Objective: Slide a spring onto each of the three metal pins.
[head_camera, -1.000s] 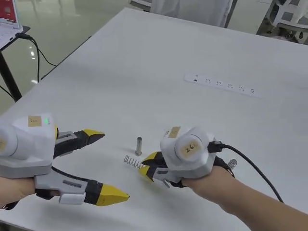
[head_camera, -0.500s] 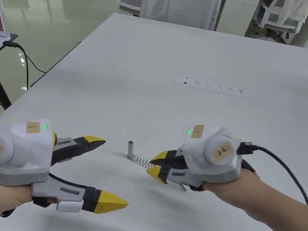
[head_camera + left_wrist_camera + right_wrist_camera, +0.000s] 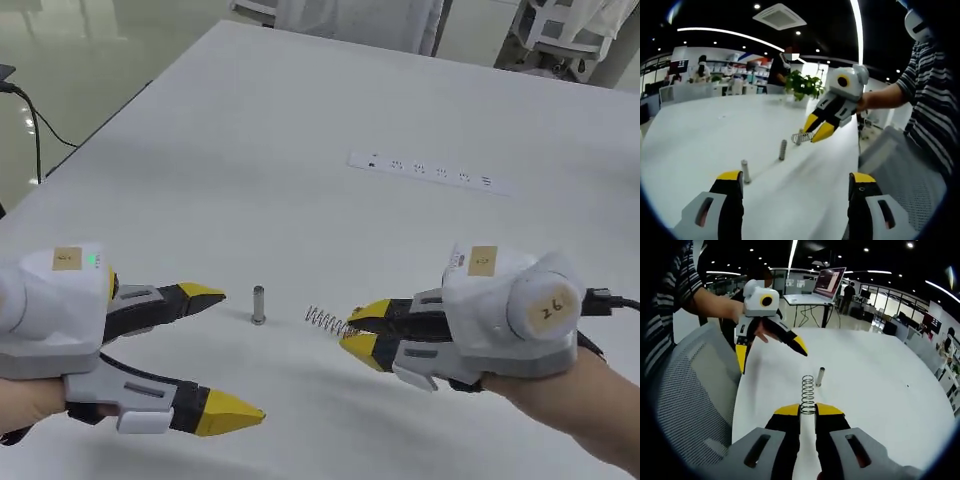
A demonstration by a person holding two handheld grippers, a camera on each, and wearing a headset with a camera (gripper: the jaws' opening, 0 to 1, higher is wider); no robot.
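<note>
Gripping spring (image 3: 325, 320) in right gripper (image 3: 350, 332), near pin (image 3: 259, 304) by table's (image 3: 300, 120) front edge; holding left gripper (image 3: 242, 352) wide open.

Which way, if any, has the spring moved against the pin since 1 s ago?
Yes: the spring, in the right gripper, went rightward, away from the pin.

Wide white table (image 3: 300, 110) in an open-plan hall. On the table's far part, a white power strip (image 3: 432, 172). Left of the table, glossy pale floor (image 3: 100, 40) with a black cable (image 3: 35, 115) hanging. Beyond the table's far edge, white office chairs (image 3: 560, 35). Above the table, dark ceiling with strip lights (image 3: 740, 34) and a square air vent (image 3: 779, 16). Past the table's end, a potted plant (image 3: 804, 86). Beside the table, a grey mesh chair (image 3: 685, 390); farther off, an open laptop (image 3: 828, 282) on a stand.
</note>
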